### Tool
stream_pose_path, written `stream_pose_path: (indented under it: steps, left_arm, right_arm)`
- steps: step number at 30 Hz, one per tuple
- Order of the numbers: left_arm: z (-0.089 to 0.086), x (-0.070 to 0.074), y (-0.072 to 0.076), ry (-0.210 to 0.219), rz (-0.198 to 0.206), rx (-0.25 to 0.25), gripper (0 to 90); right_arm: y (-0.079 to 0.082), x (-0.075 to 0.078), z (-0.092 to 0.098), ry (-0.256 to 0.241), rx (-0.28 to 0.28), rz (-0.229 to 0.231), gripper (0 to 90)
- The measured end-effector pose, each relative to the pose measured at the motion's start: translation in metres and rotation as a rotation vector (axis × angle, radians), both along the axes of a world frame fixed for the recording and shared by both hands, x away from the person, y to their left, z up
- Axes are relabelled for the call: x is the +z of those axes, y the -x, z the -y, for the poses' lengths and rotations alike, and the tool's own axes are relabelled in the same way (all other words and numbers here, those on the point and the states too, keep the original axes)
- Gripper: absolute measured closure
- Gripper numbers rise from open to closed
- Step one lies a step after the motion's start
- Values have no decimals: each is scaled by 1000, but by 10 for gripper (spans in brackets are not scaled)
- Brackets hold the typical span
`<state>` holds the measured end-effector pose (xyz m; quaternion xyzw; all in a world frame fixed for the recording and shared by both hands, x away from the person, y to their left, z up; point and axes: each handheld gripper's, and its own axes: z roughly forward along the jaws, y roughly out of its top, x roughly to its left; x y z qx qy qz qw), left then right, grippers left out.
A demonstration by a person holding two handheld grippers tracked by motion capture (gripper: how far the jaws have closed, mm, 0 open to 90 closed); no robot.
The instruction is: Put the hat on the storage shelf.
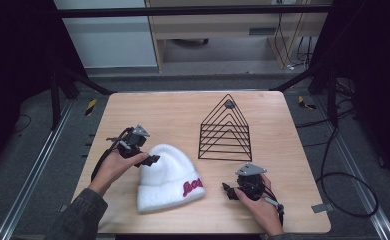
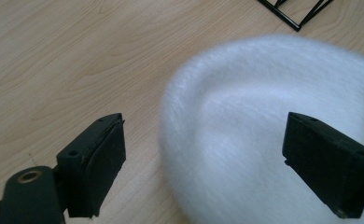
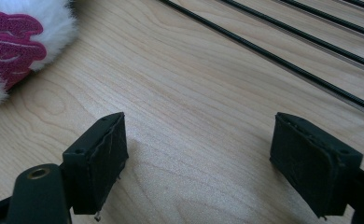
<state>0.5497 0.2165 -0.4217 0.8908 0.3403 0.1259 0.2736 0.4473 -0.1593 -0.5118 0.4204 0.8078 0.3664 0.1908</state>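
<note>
Lying near the front edge of the wooden table (image 1: 133, 107), a fluffy white hat (image 1: 165, 175) serves as the landmark; its folded brim carries pink stitched lettering (image 1: 193, 187) whose words are too small to read from above.

Just behind and to the right of the hat stands a black wire rack (image 1: 225, 131) shaped like a row of triangles, apart from the hat with bare wood between them. Behind the hat, the back of the table is open up to its far edge. Bare wood also runs to the left of the hat out to the left edge.

At the hat's upper left, the left gripper (image 1: 152, 160) is held in the person's left hand (image 1: 115, 167), its tips at the crown. In the left gripper view the jaws are spread wide, one over bare wood and the other over the hat's fuzzy crown (image 2: 269, 126); whether either pad touches the fabric cannot be told, and the hat is soft and blurred there.

To the hat's right, the right gripper (image 1: 226, 190) sits in the right hand (image 1: 260, 207), clear of the brim. Its jaws are also spread apart over bare wood, holding nothing. The right gripper view cuts off all but a corner of the hat (image 3: 17, 42) and the rack's base wires (image 3: 283, 60).
</note>
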Motion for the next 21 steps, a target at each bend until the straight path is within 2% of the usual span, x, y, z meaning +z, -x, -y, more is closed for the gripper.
stream_pose_path:
  steps: [5,9,14,16,19,21]
  left_arm:
    - [2,-6,-7,-12,-45,-18,165]
    - [4,-9,-7,-33,-48,-21,189]
    - [3,-17,-17,-10,-78,-8,251]
    - [3,-24,-24,1,-103,-1,282]
    - [3,-29,-29,-17,-103,12,319]
    - [1,-29,-30,-3,-94,34,326]
  right_arm:
    - [0,0,0,0,-1,0,188]
    - [0,0,0,-1,-1,-1,188]
    - [0,0,0,0,-3,0,188]
    - [0,0,0,0,-4,1,188]
    - [0,0,-1,0,-8,2,188]
    - [0,0,-1,0,-8,2,188]
